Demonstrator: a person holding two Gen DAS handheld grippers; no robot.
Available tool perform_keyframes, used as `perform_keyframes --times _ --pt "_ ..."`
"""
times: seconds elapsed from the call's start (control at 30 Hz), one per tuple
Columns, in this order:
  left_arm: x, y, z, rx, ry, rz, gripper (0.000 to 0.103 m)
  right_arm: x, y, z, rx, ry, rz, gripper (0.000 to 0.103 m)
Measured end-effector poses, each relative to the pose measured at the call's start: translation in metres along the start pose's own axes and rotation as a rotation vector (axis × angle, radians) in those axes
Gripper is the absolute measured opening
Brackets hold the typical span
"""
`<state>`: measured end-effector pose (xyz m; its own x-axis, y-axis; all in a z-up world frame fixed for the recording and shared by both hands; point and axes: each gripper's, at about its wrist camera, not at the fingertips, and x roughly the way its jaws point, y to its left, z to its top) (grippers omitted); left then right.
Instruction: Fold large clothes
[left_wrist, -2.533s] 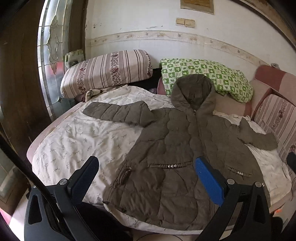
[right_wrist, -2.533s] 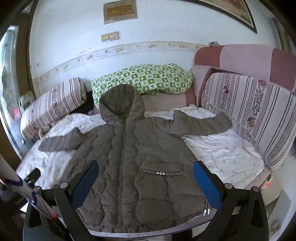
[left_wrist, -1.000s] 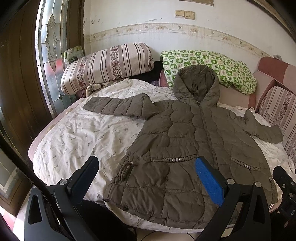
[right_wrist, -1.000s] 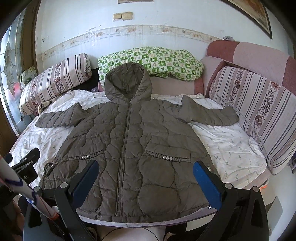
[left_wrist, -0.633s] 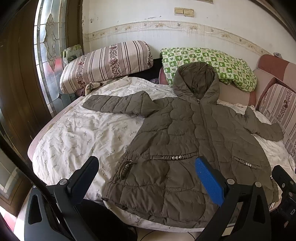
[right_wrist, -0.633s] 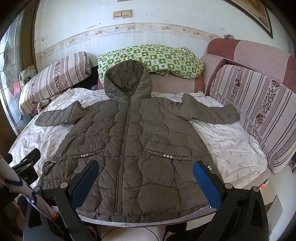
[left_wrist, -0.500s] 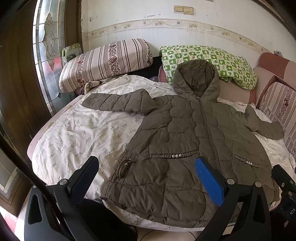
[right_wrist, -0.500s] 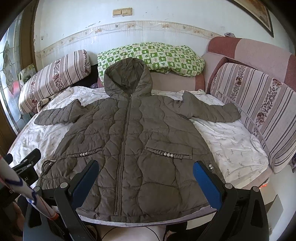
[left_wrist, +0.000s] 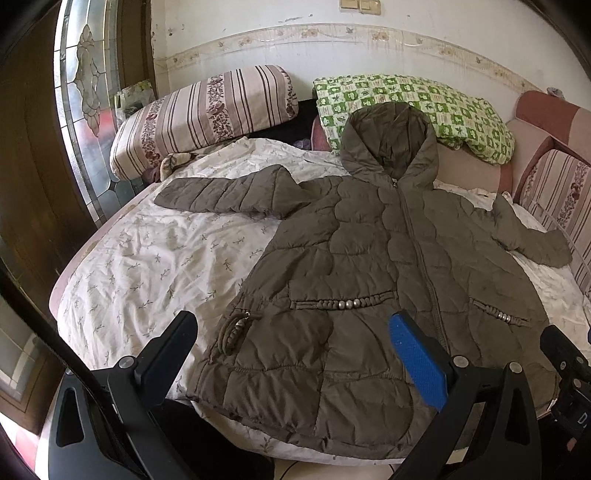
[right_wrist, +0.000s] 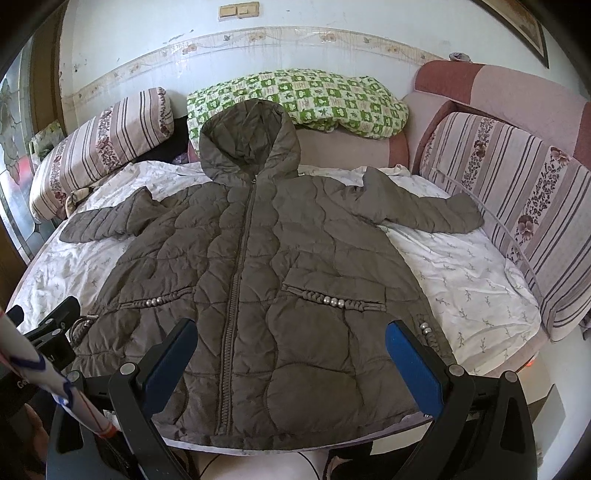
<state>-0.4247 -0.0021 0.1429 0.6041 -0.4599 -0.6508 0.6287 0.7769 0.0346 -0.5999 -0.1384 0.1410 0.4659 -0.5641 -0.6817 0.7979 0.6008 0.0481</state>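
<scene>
Olive-brown quilted hooded jacket (right_wrist: 258, 266) lies flat, front up, zipped, sleeves spread, on white floral-print bedsheet (right_wrist: 469, 288); hood against green checkered pillow (right_wrist: 325, 99). Left gripper (left_wrist: 295, 354) and right gripper (right_wrist: 291, 350) hover above jacket hem, fingers wide, holding nothing.

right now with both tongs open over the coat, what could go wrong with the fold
The puffy quilted coat may spring back open after a fold. Its hem overhangs the bed edge, so it could slide floorward when pulled. The beaded pocket trim might snag the right tongs.
</scene>
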Motion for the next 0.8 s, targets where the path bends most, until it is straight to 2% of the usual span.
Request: perform_keyframes --times 0.3,0.8 --pt "0.017 -0.018 0.015 0.021 -0.012 -0.018 0.103 0.015 -0.013 0.013 0.024 0.003 -0.035 0.103" --pt "0.065 -0.067 0.069 0.034 -0.036 -0.066 0.103 0.044 -0.043 0.059 0.045 -0.029 -0.133 0.103"
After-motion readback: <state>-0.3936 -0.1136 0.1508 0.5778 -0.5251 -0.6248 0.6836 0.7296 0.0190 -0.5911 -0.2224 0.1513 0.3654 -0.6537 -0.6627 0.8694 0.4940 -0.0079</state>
